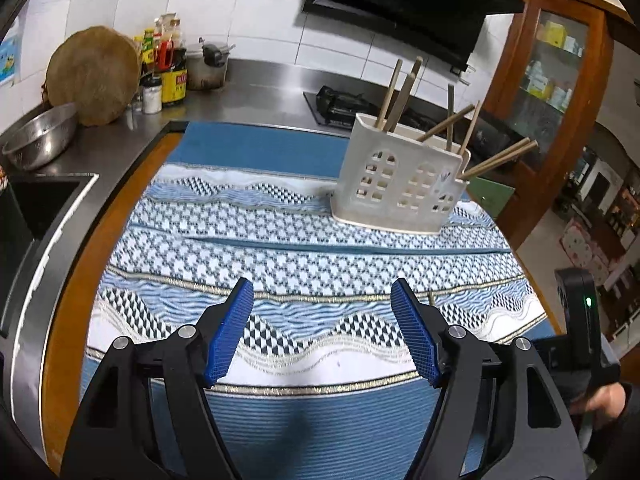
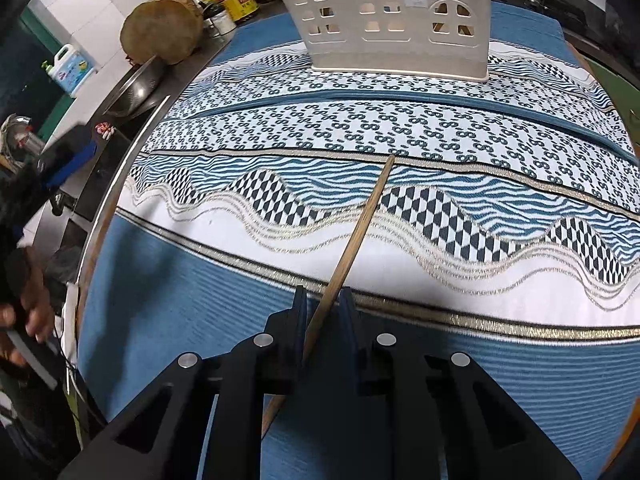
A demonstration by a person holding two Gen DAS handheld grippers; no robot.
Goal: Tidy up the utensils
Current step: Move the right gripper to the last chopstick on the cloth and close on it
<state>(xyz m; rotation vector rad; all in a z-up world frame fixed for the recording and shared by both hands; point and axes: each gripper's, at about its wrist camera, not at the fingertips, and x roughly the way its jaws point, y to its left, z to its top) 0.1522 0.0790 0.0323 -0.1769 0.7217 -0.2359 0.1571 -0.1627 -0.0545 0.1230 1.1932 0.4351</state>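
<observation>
A white perforated utensil holder (image 1: 396, 184) stands on the patterned blue-and-white cloth (image 1: 280, 240), with several wooden chopsticks (image 1: 400, 96) sticking out of it. It also shows at the top of the right wrist view (image 2: 384, 20). My left gripper (image 1: 322, 292) is open and empty above the cloth, well short of the holder. My right gripper (image 2: 323, 292) is shut on a single wooden chopstick (image 2: 360, 228), which points forward toward the holder, just above the cloth (image 2: 440, 128).
A steel counter (image 1: 248, 96) holds a round wooden board (image 1: 94, 76), a steel bowl (image 1: 40, 136), sauce bottles (image 1: 172, 64) and a pot. A sink (image 1: 36, 204) lies left, a gas hob (image 1: 344, 106) behind the holder, a wooden cabinet (image 1: 556, 64) at right.
</observation>
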